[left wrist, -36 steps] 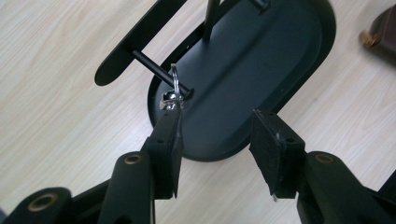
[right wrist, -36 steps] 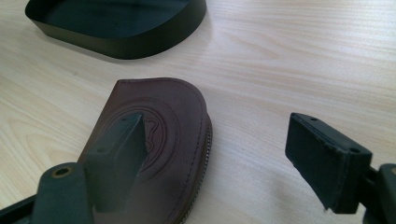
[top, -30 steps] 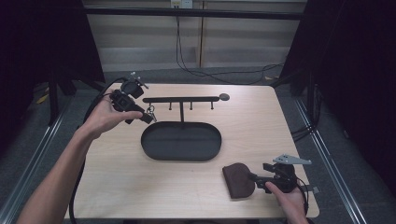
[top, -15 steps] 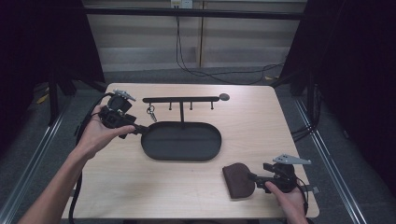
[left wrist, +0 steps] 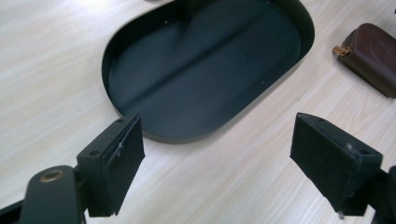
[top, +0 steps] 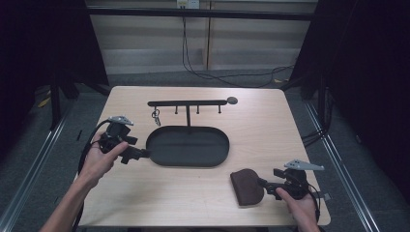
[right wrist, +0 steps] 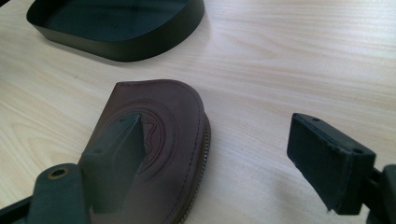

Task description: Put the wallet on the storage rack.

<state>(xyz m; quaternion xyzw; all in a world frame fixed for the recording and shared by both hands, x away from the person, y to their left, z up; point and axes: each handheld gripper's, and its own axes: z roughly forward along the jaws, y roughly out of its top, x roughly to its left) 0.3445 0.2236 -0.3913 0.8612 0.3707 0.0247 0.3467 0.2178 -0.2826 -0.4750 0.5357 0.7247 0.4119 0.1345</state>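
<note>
A black oval tray (top: 187, 146) lies empty in the middle of the wooden table. My left gripper (top: 140, 153) is open just off the tray's left end, jaws pointing at it. In the left gripper view the tray (left wrist: 205, 60) lies ahead of the open left gripper (left wrist: 233, 154), which holds nothing. A brown leather pouch (top: 246, 186) lies flat near the front right. My right gripper (top: 263, 183) is open at the pouch's right edge. In the right gripper view one finger (right wrist: 116, 158) hangs over the pouch (right wrist: 163, 140) and the other over bare wood.
Behind the tray stands a black rack (top: 187, 103) with several hooks; a small key ring (top: 156, 115) hangs from its left hook. The pouch also shows at the right edge of the left gripper view (left wrist: 371, 56). Dark floor and cables surround the table.
My left gripper has come away from the rack's left end and moved toward the front, down to the tray's left end. The right gripper and pouch have not moved.
</note>
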